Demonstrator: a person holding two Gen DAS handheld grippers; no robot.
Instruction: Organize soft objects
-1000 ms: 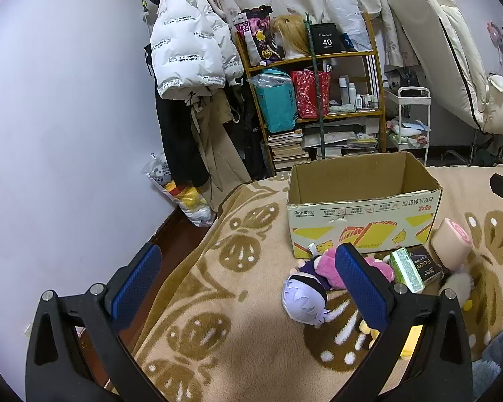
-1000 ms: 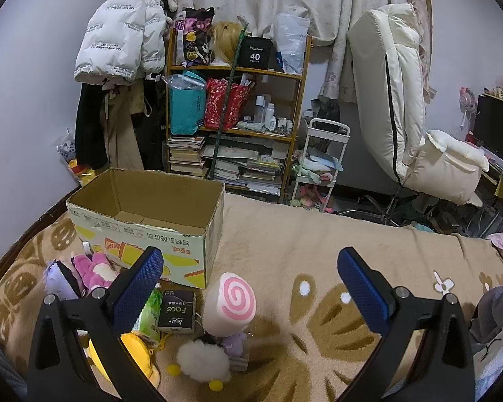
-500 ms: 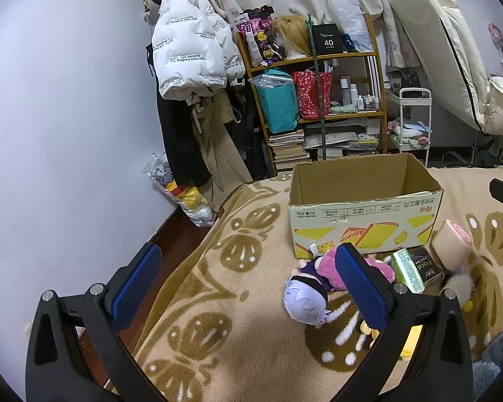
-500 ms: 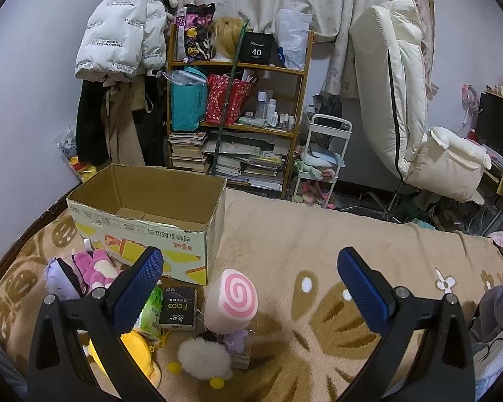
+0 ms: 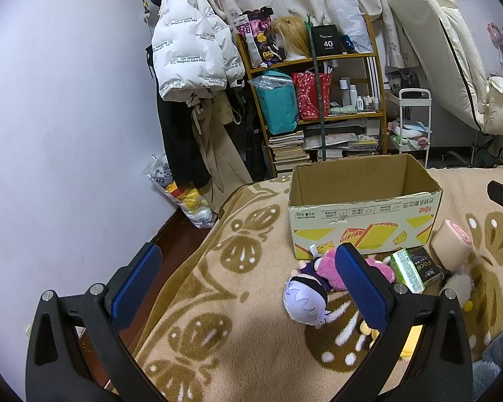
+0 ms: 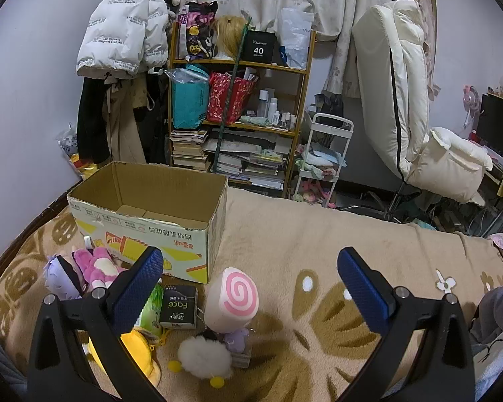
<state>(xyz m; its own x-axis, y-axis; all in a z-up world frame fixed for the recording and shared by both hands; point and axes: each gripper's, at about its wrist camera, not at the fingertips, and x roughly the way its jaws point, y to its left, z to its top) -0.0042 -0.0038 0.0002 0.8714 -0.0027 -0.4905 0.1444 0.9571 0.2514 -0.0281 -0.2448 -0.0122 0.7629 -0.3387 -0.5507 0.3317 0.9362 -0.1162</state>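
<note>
Above the patterned blanket point(image 5: 224, 305), left gripper point(image 5: 248, 281) hung with blue pads spread wide, nothing between them. Its right pad overlapped, in view, a pink plush point(image 5: 328, 264) lying against a purple-haired doll point(image 5: 303, 298); whether it touched either, could not tell. Right gripper point(image 6: 248, 281) also held wide apart and empty, above the blanket.

Between and just below the right gripper's pads: swirl-faced roll cushion point(image 6: 233, 298), tilted, pink spiral toward the camera. In front of it a white fluffy toy point(image 6: 203, 356) with yellow feet, touching a small purple figure point(image 6: 236, 338). Left of the cushion, a black pack marked "Face" point(image 6: 178, 306), and beside that a green tissue pack point(image 6: 151, 313), partly hidden by the left pad. Yellow plush point(image 6: 139, 351) lay under that same finger.

Behind the cluster stood an open cardboard box point(image 6: 144, 224), flaps down, inside bare as far as visible, yellow print on its front. All soft items lay on the blanket just in front of the box, none inside.

Farther back: wooden shelf point(image 6: 238, 124) with books and bags, white puffer jacket point(image 6: 124, 23) hanging left, cream recliner chair point(image 6: 405, 100) right.
</note>
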